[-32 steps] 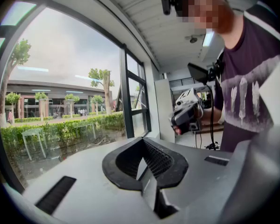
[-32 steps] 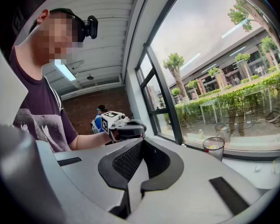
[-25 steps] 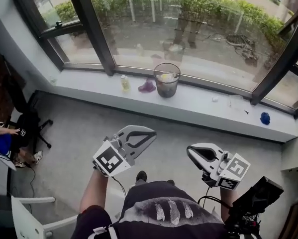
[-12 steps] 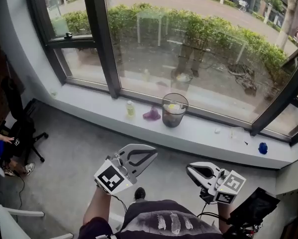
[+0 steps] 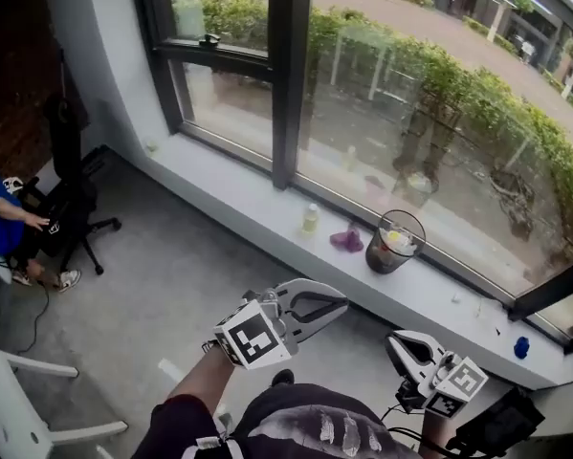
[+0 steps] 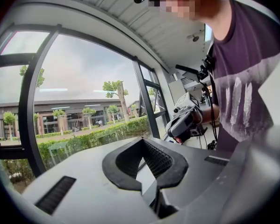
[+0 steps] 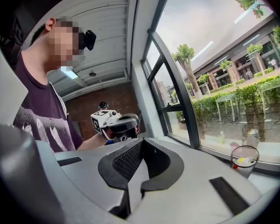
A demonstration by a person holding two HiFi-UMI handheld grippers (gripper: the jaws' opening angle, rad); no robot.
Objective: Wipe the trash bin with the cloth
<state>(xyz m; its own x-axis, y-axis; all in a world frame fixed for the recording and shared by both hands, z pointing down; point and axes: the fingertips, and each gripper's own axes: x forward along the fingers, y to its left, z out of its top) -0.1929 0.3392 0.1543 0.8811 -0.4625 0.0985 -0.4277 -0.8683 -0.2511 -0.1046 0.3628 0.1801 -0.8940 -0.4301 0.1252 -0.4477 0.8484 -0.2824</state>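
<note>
Left gripper (image 5: 341, 304) and right gripper (image 5: 394, 339) are clenched and empty. The cloth (image 5: 346, 240) lies between bottle (image 5: 310, 220) and bin (image 5: 394, 242) on the sill (image 5: 253, 197). A wide grasp may topple either.

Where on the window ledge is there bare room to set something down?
Left of the bottle, the ledge is bare toward the corner. Between trash bin and blue object only small scraps lie. Bottle, purple cloth and bin crowd the middle.
</note>
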